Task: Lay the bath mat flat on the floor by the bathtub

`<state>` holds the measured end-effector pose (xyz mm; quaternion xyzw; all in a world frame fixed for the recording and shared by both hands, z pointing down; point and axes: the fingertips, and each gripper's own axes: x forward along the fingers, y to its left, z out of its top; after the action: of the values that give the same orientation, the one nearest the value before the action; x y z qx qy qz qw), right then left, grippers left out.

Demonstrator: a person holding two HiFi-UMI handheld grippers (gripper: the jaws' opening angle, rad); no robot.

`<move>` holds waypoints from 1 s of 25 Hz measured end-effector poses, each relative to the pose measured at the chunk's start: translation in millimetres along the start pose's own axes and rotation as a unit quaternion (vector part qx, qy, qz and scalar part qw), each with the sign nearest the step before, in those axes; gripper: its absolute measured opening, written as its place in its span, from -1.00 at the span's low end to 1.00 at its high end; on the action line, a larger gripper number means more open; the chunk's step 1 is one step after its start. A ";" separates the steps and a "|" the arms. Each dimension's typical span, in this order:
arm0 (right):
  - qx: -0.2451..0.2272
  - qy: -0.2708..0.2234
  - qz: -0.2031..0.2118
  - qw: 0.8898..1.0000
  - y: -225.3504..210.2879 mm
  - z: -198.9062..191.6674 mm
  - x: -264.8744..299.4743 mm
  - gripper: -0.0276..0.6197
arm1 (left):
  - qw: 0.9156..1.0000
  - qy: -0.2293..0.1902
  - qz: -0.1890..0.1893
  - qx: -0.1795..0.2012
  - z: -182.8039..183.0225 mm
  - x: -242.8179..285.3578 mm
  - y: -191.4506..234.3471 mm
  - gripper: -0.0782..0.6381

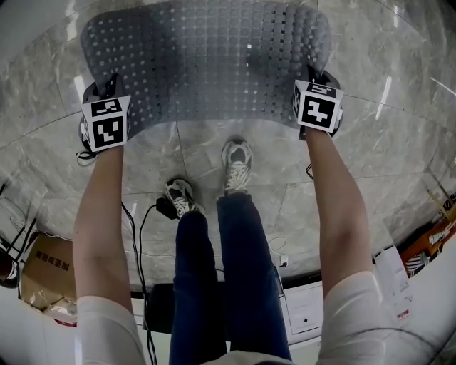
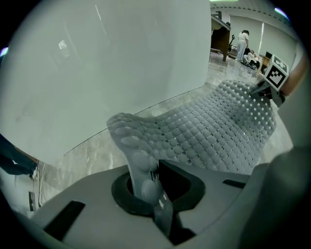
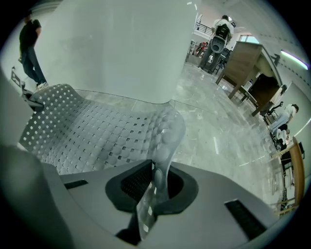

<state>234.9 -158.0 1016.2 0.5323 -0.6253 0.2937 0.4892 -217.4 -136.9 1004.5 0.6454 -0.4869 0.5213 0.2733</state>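
A grey, perforated rubber bath mat (image 1: 206, 64) hangs spread out between my two grippers above the marble floor, its far edge near the white bathtub wall (image 1: 43, 21). My left gripper (image 1: 100, 107) is shut on the mat's near left corner (image 2: 141, 165). At the near right corner (image 3: 163, 146), my right gripper (image 1: 317, 96) is likewise shut on the mat. The mat (image 2: 218, 126) sags in a curve between them, and the tub wall (image 2: 97, 63) stands right behind it. In the right gripper view the mat (image 3: 87, 131) stretches away toward the left gripper.
The person's two shoes (image 1: 235, 164) stand on the grey marble floor (image 1: 399, 142) just behind the mat. A black cable and box (image 1: 160, 210) lie by the left foot. A cardboard box (image 1: 46, 274) sits at the near left. People and wooden furniture (image 3: 243, 63) stand far off.
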 end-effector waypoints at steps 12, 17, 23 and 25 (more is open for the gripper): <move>-0.011 0.023 -0.031 0.999 -10.1 -14.5 27.9 -0.79 | 1.000 0.010 0.013 0.006 -15.4 22.9 9.9 -0.65; -0.004 0.030 -0.038 0.999 -16.3 -20.5 36.7 -0.78 | 1.000 0.018 0.014 -0.013 -22.5 33.7 14.0 -0.65; 0.007 0.046 -0.041 0.998 -19.0 -25.2 47.6 -0.78 | 0.997 0.056 0.012 -0.059 -35.4 45.1 22.4 -0.65; 0.007 0.051 -0.040 0.998 -19.7 -26.0 50.2 -0.78 | 0.996 0.063 0.008 -0.069 -37.1 48.3 23.4 -0.65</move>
<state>263.7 -159.0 1068.6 0.5448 -0.5753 0.3051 0.5282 -254.7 -130.4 1057.6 0.5870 -0.5083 0.5285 0.3431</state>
